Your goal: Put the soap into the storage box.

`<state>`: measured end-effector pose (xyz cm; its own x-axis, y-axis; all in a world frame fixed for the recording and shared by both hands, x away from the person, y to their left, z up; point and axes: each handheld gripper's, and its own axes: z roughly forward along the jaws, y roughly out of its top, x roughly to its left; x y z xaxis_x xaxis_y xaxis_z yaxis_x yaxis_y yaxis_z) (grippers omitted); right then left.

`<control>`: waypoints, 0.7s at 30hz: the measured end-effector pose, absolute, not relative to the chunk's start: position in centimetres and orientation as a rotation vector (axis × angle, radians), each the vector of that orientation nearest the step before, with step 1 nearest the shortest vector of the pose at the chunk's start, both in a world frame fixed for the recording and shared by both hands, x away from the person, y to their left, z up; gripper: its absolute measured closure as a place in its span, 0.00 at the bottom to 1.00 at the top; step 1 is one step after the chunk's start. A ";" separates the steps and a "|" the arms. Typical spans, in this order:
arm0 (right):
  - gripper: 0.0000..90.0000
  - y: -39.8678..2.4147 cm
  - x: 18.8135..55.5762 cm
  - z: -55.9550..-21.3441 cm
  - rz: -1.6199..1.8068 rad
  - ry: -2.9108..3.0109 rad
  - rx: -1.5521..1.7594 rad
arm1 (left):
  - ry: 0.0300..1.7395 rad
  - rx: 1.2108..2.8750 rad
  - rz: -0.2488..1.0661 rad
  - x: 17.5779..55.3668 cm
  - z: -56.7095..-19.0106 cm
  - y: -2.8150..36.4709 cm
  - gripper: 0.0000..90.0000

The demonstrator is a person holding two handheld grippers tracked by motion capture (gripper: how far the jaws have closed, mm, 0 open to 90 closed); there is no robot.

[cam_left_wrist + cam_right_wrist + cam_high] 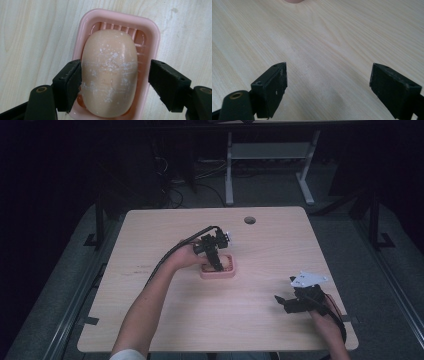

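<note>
Dark floor and desk legs surround a pale wood table (150, 270), bare apart from a pink soap dish (218, 271) near its middle. Inside the dish lies the soap (109, 72), a peach bar scuffed with white marks, lengthwise on the ribbed floor.

Straight above the dish, the left gripper (216, 261) points down with its jaws either side of the bar's middle. One jaw touches the bar's side; the other stands off it with a gap, over the dish rim, so the jaws are apart and nothing is clamped. Straddling the short width makes sense, I judge: the bar is narrowest there and the pads meet its flatter flanks.

Room is tight. The dish wall sits close to the soap on both long sides, so the jaws have little space to go lower without catching the rim.

Well away from the dish, toward the table's near right corner, the right gripper (294, 303) rests low with its jaws wide apart over bare wood, holding nothing. Open table lies on every side of the dish, giving free space for setting the bar down.
</note>
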<state>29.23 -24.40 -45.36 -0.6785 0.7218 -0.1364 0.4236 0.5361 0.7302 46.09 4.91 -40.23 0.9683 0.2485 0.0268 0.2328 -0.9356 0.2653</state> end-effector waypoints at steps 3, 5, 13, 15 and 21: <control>0.15 -24.4 29.3 -45.3 0.947 2.354 0.932 | 0.343 2.849 0.109 45.8 -39.8 5.1 0.29; 0.15 -24.4 29.2 -45.4 0.948 2.353 0.933 | 0.349 2.843 0.109 45.6 -39.5 5.2 0.29; 0.15 -24.6 29.3 -45.4 0.938 2.349 0.926 | 0.358 2.832 0.117 44.8 -39.0 6.0 0.29; 0.15 -24.6 29.3 -45.4 0.943 2.345 0.932 | 0.365 2.821 0.111 44.6 -39.0 6.4 0.29; 0.16 -24.5 29.4 -45.5 0.935 2.348 0.949 | 0.379 2.803 0.100 44.3 -39.0 7.2 0.29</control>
<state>29.37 -24.52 -45.47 -0.6687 0.7302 -0.1401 0.4343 0.5365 0.7235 44.32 7.20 -38.99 0.9626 0.2696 0.0274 0.2478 -0.9169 0.3130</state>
